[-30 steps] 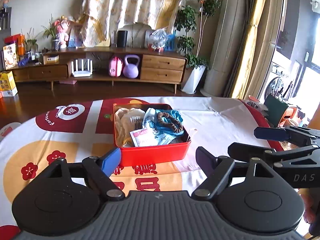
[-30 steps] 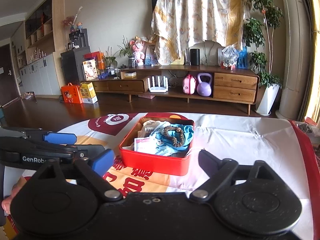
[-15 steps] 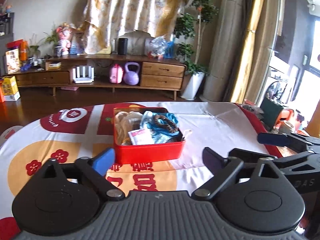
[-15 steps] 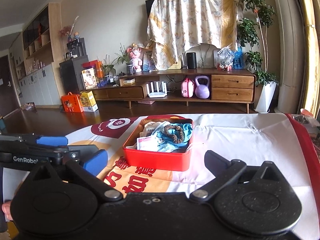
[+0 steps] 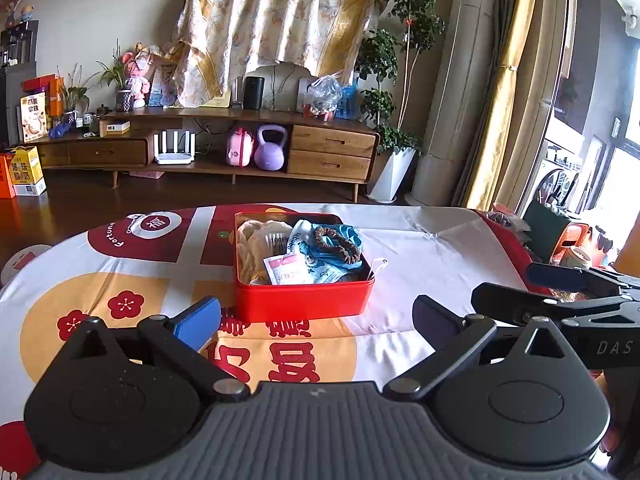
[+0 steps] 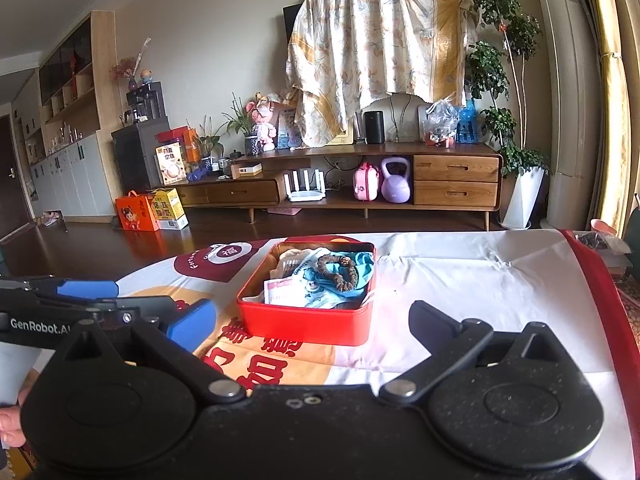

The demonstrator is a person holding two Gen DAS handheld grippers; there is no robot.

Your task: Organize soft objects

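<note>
Left wrist view: left gripper (image 5: 316, 322) has jaws opening, near full spread, nothing btwn them, pads clear of the table. Right gripper (image 6: 312, 322) also spread wide & empty, alongside the left one, both aimed at the red tin (image 5: 300, 300). Tin sits on the printed tablecloth (image 5: 420, 248), just ahead of both grippers, not touched. Inside the tin: brown scrunchie (image 5: 336, 244) on top of blue cloth (image 5: 348, 236), cream knit item (image 5: 248, 240) at left side, white sachet w/ red print (image 5: 282, 270) at the near edge. Wooden sideboard (image 5: 328, 152) w/ purple kettlebell (image 5: 271, 154) stands well behind the table.
</note>
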